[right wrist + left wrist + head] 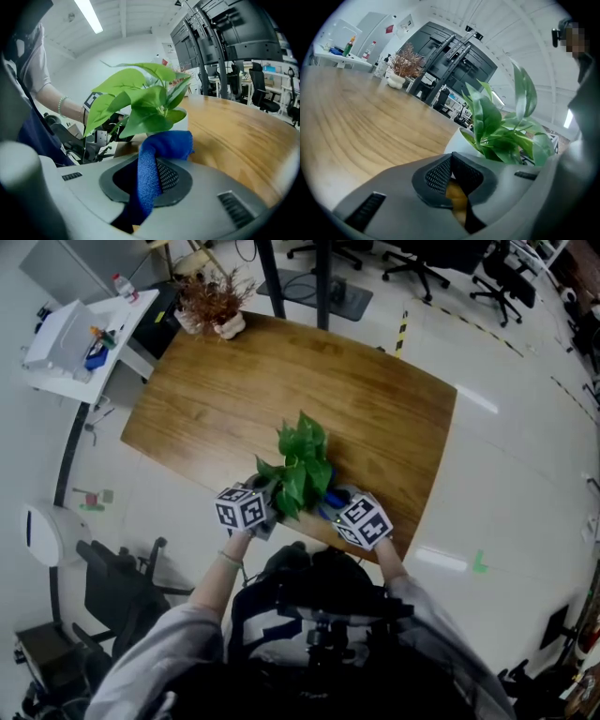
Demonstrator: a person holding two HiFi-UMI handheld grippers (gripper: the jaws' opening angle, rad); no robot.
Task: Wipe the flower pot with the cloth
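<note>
A green leafy plant [302,465] in a white flower pot [461,144] stands near the front edge of the wooden table [281,381]. My right gripper [149,161] is shut on a blue cloth [154,159], whose bunched top lies against the near side of the pot [183,117]. In the head view the cloth [325,513] shows just right of the plant. My left gripper [450,159] is shut with nothing in it, its tip just short of the pot's left side. Leaves hide most of the pot from above.
A dried-flower arrangement [217,306] in a pale pot sits at the table's far left corner. A white side table [75,343] with bottles stands left of the table. A black chair [122,587] is on the floor at lower left, and office chairs [422,259] beyond.
</note>
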